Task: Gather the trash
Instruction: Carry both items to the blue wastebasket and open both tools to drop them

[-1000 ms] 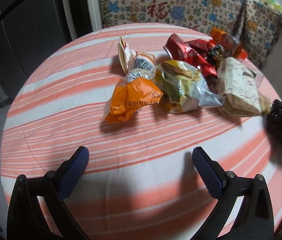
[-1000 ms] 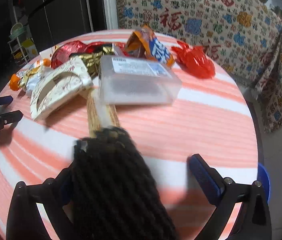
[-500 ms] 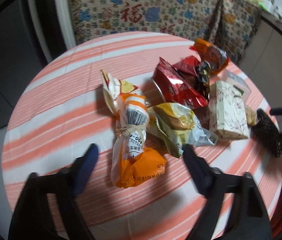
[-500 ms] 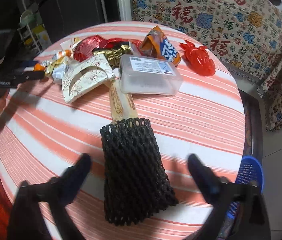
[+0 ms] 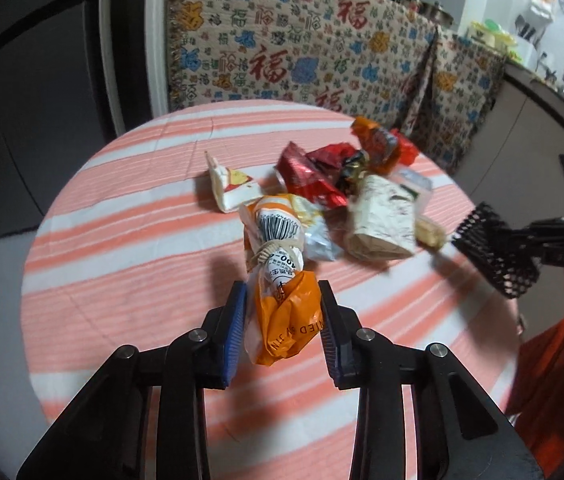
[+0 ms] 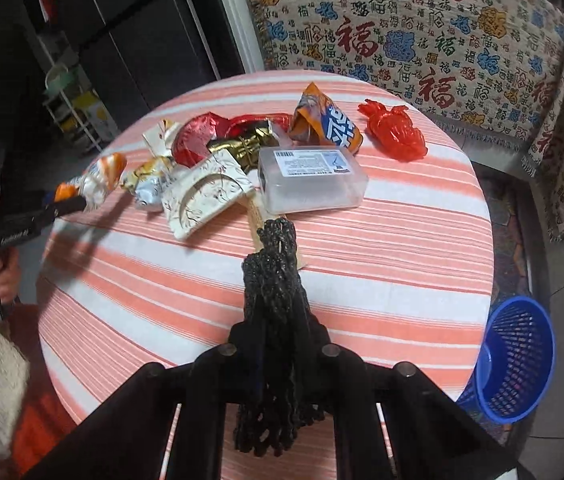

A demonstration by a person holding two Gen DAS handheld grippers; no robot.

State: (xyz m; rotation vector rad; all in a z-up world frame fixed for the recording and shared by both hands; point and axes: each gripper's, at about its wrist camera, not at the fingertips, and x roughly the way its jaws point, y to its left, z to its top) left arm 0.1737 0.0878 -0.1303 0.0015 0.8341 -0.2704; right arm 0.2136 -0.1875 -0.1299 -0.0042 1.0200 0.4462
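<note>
Left gripper (image 5: 284,320): jaws just closed, clamped on orange bag (image 5: 286,320), long axis pointing away toward the pile. Right gripper (image 6: 282,344): jaws just shut on black net (image 6: 275,280), lifted off desk (image 6: 402,248). Blue bin (image 6: 518,356) stands on the floor, nearer the right gripper.

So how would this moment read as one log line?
left gripper: shut on orange bag | right gripper: shut on black net | bin: waiting
</note>
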